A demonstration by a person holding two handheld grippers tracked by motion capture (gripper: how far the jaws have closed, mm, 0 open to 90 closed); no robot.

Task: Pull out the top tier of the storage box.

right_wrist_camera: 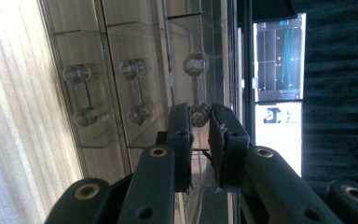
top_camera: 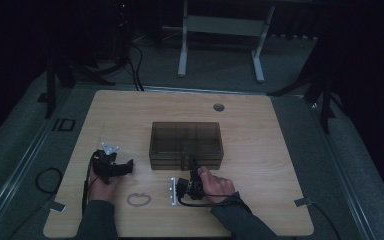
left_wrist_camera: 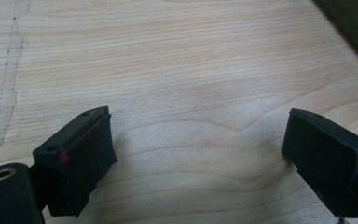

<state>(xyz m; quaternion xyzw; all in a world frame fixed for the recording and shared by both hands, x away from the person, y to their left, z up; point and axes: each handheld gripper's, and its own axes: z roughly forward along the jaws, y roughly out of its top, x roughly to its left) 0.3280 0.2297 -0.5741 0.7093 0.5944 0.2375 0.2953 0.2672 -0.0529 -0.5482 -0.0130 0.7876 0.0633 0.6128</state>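
The smoky, see-through plastic drawer box (top_camera: 186, 145) sits near the middle of my table, its long front facing my edge. It stands flat, with three stacked drawers, all pushed in. Each drawer front carries a clear dumbbell-shaped plastic handle (right_wrist_camera: 196, 88); I grip the top drawer's one.

Left gripper (top_camera: 125, 166): resting low, jaws standing wide apart. Right gripper (right_wrist_camera: 200, 122): turned on its side, jaws pinching nearly together; right hand (top_camera: 215, 184) gripping it.
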